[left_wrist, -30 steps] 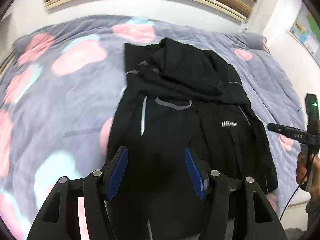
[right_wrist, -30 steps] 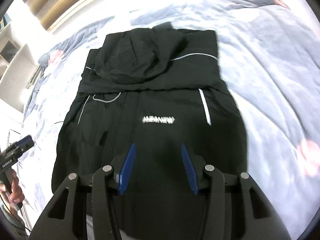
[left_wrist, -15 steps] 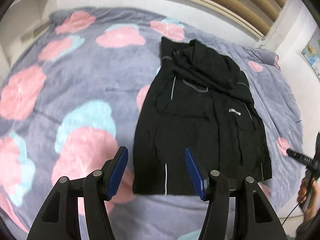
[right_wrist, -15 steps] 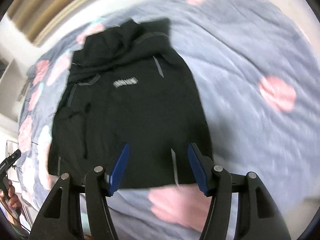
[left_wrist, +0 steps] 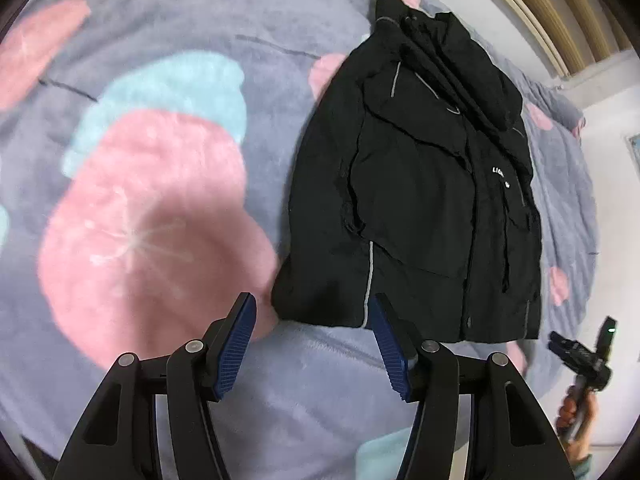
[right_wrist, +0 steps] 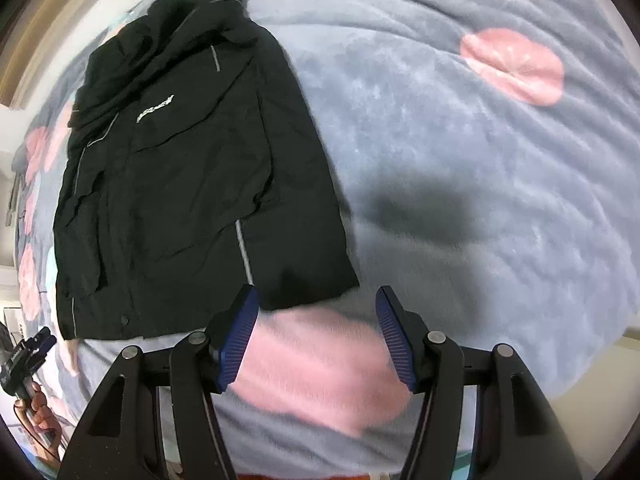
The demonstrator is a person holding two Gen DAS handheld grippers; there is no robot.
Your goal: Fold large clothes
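A black jacket (left_wrist: 420, 184) with thin grey stripes and a small white logo lies flat on the bed, sleeves folded in, hood bunched at the far end. In the left wrist view my left gripper (left_wrist: 314, 304) hangs open just above the jacket's near left hem corner, touching nothing. The right wrist view shows the same jacket (right_wrist: 180, 184) to the left. My right gripper (right_wrist: 318, 296) is open over the near right hem corner and a pink patch of the blanket; nothing is between its blue pads.
The bed is covered by a grey-blue blanket (left_wrist: 140, 80) with pink and pale blue blobs. A hand holding the other gripper shows at the lower right of the left wrist view (left_wrist: 584, 360) and the lower left of the right wrist view (right_wrist: 24, 356). A wooden headboard (left_wrist: 560, 20) lies beyond.
Both grippers have pulled back from over the jacket's middle, apart and lower, to its two near hem corners. Both cameras have rolled, so the jacket now lies off to one side.
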